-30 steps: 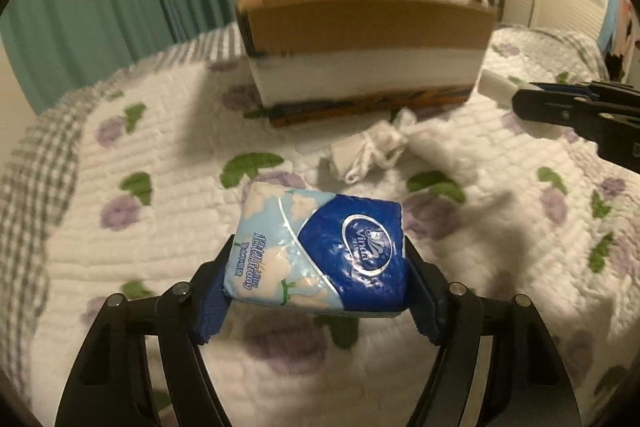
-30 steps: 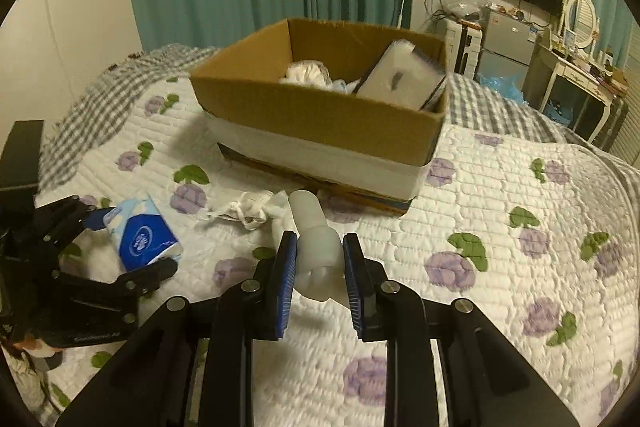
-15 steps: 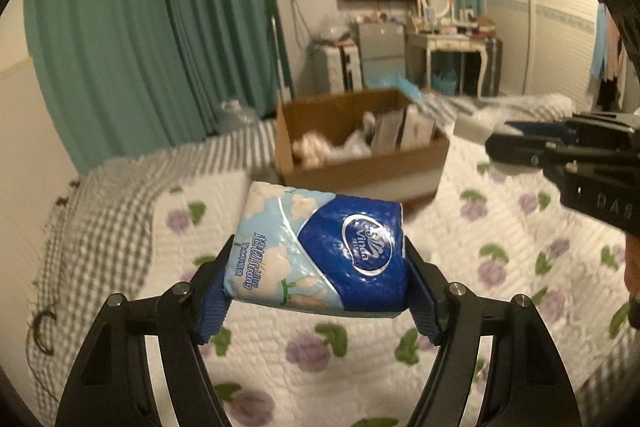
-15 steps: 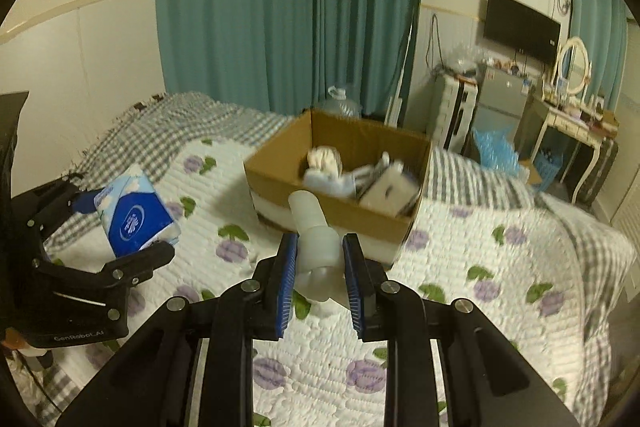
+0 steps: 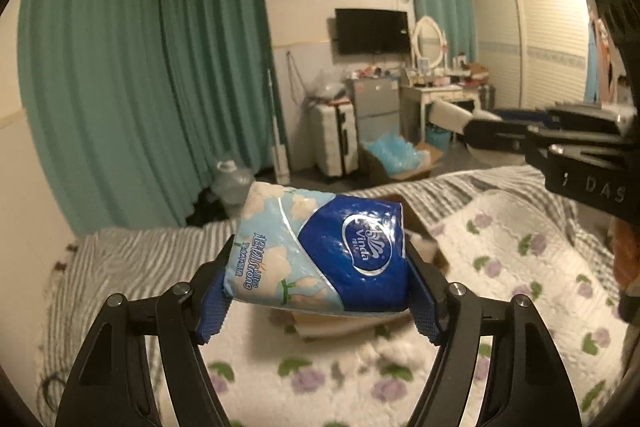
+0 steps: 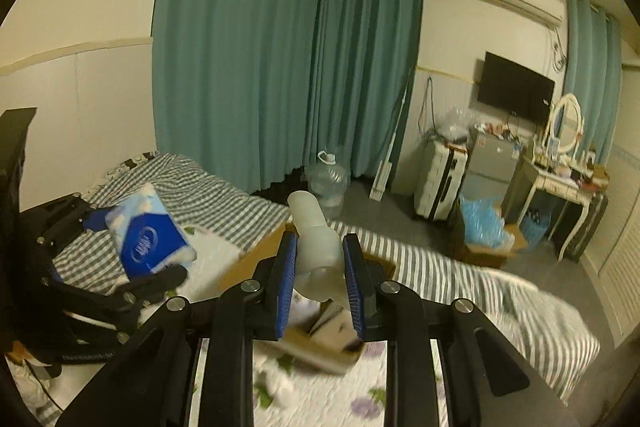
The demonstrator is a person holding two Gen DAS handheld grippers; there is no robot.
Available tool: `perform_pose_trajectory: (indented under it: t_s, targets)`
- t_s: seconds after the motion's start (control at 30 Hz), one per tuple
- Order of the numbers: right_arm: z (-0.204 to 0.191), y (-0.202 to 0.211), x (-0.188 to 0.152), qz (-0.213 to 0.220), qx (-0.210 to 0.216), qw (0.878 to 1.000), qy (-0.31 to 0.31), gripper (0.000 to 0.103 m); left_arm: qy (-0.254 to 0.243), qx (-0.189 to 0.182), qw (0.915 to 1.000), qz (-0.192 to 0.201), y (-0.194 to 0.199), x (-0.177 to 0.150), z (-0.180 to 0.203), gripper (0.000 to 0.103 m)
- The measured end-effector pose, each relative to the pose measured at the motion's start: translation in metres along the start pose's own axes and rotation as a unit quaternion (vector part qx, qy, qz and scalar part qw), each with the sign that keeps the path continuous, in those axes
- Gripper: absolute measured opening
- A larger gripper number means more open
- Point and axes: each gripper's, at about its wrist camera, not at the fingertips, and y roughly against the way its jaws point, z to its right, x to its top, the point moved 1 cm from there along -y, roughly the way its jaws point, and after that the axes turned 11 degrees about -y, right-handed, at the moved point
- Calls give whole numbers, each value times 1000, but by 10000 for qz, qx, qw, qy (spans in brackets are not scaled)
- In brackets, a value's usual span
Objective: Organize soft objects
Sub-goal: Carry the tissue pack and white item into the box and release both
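Both loads are up high over the quilted floral bed point(image 5: 520, 259): left claw point(image 5: 320, 291) clamps the blue-and-white plastic tissue pack point(image 5: 320, 251), right claw point(image 6: 320, 279) pinches the pale translucent squeezy bottle point(image 6: 316, 247), so lower each squarely over the brown cardboard box point(image 6: 256, 259) before releasing.

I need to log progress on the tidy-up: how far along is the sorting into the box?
Partly done: the cardboard box on the bed already holds some items, though they are blurred. In hand: the left hand-held gripper clamps a blue tissue pack, and the right hand-held gripper clamps a translucent white bottle, both raised above the box. Left: dropping both in, plus the white bits on the quilt.
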Motion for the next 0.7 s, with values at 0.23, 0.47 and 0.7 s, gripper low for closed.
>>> perform_pose_trajectory:
  t_s: [0.23,0.47,0.7]
  targets:
    - [11,-92,19,-318,-5,9995,13,23,-65,94,9995,-286,-88,15,-9,73]
    - [42,-182,-10,-831,1,9962,-266,23,11,-62,9969,-790,-173,-11,2,73]
    - [66,-226,-37,-1160,-66,9926,-365,23,0,-113,9962,-869,-209,-26,14,74]
